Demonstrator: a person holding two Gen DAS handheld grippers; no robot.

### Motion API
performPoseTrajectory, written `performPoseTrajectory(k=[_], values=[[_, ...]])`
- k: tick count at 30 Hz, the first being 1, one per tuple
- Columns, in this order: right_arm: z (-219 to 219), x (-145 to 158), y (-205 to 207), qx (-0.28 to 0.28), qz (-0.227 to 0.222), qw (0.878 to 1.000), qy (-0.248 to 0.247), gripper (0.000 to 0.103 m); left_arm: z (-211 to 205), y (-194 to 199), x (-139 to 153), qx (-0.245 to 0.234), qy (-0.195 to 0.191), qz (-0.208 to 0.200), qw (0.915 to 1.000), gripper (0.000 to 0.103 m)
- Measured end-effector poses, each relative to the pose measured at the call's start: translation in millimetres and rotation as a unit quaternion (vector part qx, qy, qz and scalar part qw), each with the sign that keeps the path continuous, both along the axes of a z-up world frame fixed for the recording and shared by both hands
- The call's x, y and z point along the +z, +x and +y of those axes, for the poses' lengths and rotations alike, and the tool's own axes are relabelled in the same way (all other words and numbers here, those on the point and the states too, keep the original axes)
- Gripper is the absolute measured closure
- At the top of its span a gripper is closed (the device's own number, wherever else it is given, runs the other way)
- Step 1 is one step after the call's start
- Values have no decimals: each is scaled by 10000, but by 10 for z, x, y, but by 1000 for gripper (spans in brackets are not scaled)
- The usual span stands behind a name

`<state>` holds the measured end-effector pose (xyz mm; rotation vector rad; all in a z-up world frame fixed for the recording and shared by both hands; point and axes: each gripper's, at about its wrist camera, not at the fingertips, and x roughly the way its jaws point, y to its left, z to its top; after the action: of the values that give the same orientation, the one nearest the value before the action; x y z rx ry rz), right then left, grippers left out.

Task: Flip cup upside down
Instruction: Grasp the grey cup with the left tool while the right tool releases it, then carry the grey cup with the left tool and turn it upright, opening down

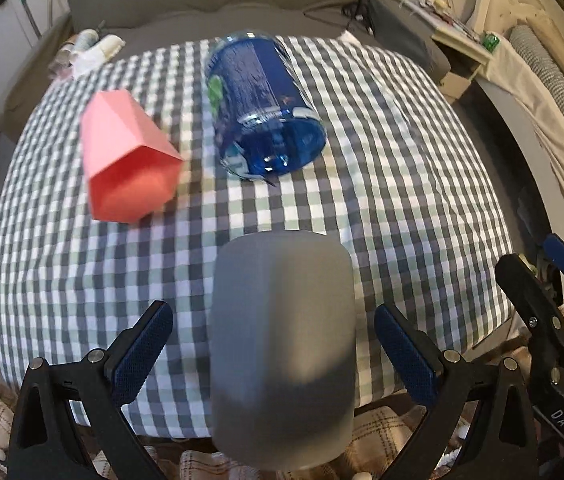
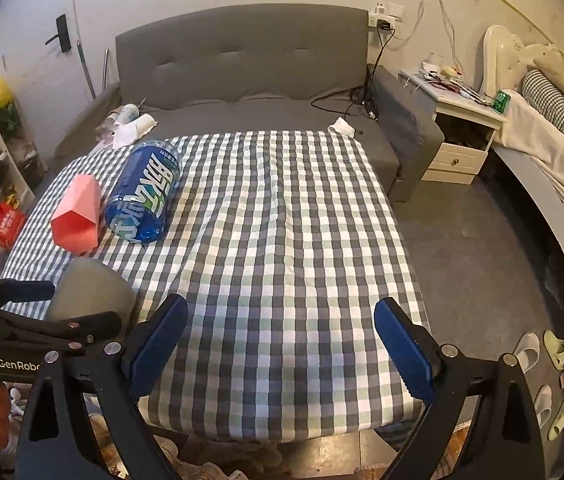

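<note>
A grey cup (image 1: 282, 344) stands on the checkered cloth (image 1: 402, 200), closed rounded end facing up, between the open fingers of my left gripper (image 1: 274, 344), which do not touch it. The cup also shows in the right wrist view (image 2: 90, 292), partly behind the left gripper (image 2: 42, 320). A pink faceted cup (image 1: 126, 160) and a blue transparent cup (image 1: 262, 108) stand farther back; both show in the right wrist view, the pink (image 2: 76, 216) beside the blue (image 2: 146, 192). My right gripper (image 2: 280, 344) is open and empty over the cloth's near edge.
The cloth (image 2: 282, 220) covers a low table in front of a grey sofa (image 2: 242, 52). Bottles and paper cups (image 2: 130, 120) lie on the sofa seat. A nightstand (image 2: 462, 128) and a bed (image 2: 554, 120) stand at the right. Slippers (image 2: 542, 360) lie on the floor.
</note>
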<state>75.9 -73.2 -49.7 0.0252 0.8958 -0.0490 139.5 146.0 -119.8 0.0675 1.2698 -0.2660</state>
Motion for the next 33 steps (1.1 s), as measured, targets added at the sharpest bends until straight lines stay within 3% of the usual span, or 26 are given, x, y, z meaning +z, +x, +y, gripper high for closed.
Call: performPoseTrajectory(k=[4, 8, 10, 12, 16, 21, 30, 33], values=[[7, -46, 85, -7, 59, 10000, 11, 8, -32, 85, -94, -110, 91, 131, 9998, 0], [14, -82, 146, 0, 101, 9999, 9, 8, -13, 137, -198, -122, -54, 391, 9991, 2], [22, -113, 186, 18, 148, 9999, 6, 8, -42, 163, -263, -161, -93, 458, 9988, 9], [33, -129, 199, 32, 163, 9999, 0, 8, -53, 186, -310, -172, -156, 554, 9982, 26], [41, -158, 229, 35, 195, 9998, 5, 8, -62, 213, -326, -166, -257, 605, 9977, 30], [26, -166, 221, 16, 199, 9998, 22, 8, 26, 239, -151, -134, -319, 487, 9982, 30], [-1, -133, 147, -18, 139, 9999, 44, 8, 35, 271, 246, -135, -283, -448, 9985, 30], [-2, -130, 130, -13, 131, 9999, 34, 8, 75, 305, 169, -148, -291, -211, 9992, 30]])
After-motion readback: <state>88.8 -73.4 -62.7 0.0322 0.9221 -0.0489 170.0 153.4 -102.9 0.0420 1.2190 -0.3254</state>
